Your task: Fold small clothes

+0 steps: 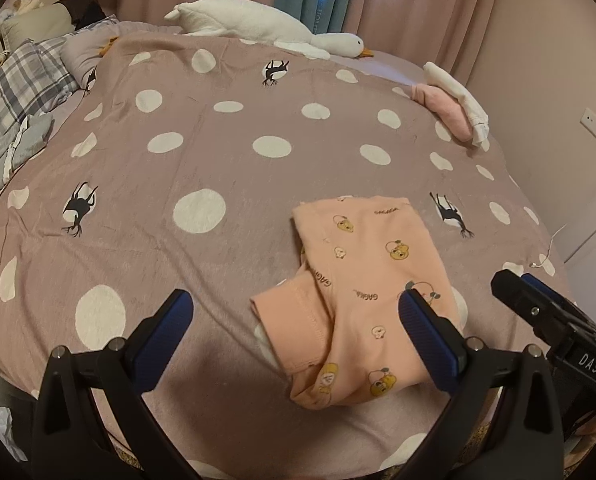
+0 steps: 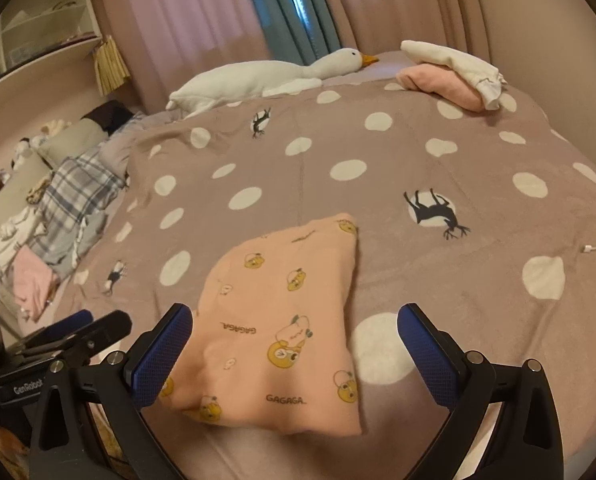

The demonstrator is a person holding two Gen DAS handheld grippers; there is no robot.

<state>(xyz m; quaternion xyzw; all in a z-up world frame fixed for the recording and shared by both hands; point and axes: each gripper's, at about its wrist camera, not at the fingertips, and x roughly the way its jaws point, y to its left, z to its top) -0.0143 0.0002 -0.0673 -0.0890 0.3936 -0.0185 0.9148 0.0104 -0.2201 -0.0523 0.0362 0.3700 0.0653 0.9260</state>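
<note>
The peach cotton child's garment printed with yellow cartoon bears (image 2: 281,320) lies folded on the dotted mauve bedspread (image 1: 201,160), just ahead of both released tools: left tool (image 1: 293,314), right tool (image 2: 295,326). Soft, light, limp; likely best pinched at a doubled edge.

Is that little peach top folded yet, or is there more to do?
The peach top lies folded on the dotted blanket, and both tools, left and right, are open and hold nothing. A pink and white stack sits at the far corner. Loose clothes wait by the pillows.
</note>
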